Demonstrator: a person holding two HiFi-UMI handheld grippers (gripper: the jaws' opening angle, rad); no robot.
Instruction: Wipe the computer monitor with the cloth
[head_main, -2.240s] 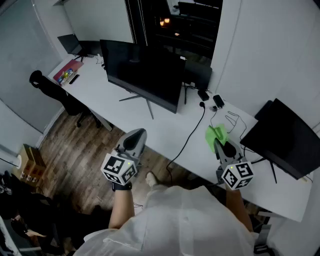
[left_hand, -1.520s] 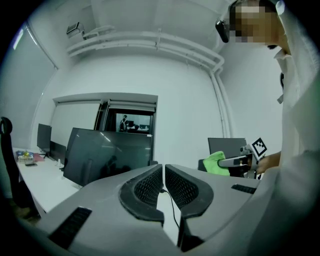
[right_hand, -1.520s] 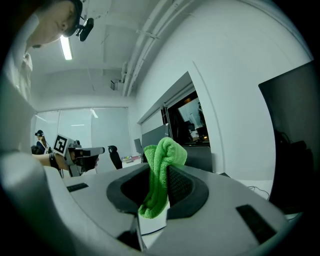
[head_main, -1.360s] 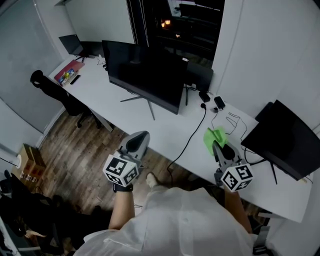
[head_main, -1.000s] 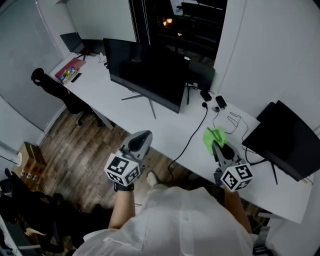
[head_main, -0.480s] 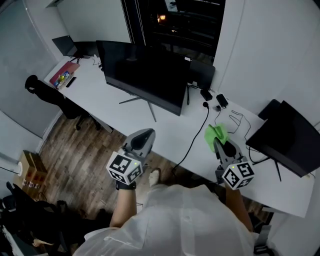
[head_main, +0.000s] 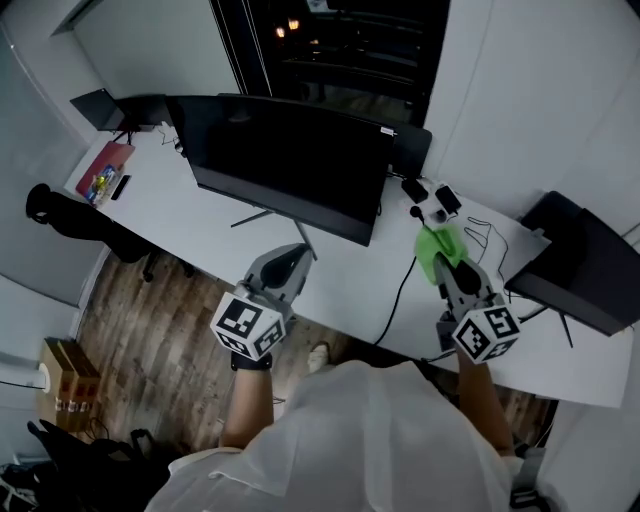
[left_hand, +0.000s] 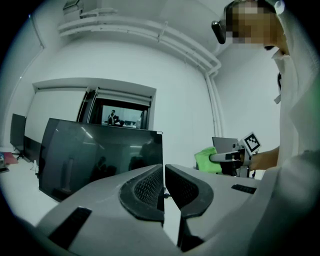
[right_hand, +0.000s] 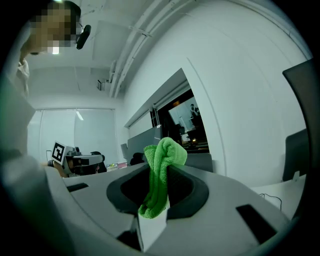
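The big dark monitor (head_main: 290, 160) stands on the white desk (head_main: 200, 235); the left gripper view shows its screen (left_hand: 100, 160) straight ahead. My right gripper (head_main: 447, 262) is shut on a green cloth (head_main: 437, 243), held up in the air right of the monitor's lower right corner. In the right gripper view the cloth (right_hand: 160, 175) bulges out from between the jaws, and the right gripper (right_hand: 161, 187) points past the monitor's edge. My left gripper (head_main: 290, 262) is shut and empty, hovering over the desk's front edge below the monitor; its jaws (left_hand: 164, 187) meet.
A second dark monitor (head_main: 590, 265) stands at the desk's right end. Cables and plugs (head_main: 432, 200) lie behind the cloth, one cable (head_main: 395, 295) running over the front edge. A laptop (head_main: 100, 105), a red book (head_main: 100, 170) and an office chair (head_main: 70, 215) are at far left.
My right gripper has lifted the green cloth up and forward toward the monitor's right side. The left gripper has crept forward, staying shut. The head view has shifted.
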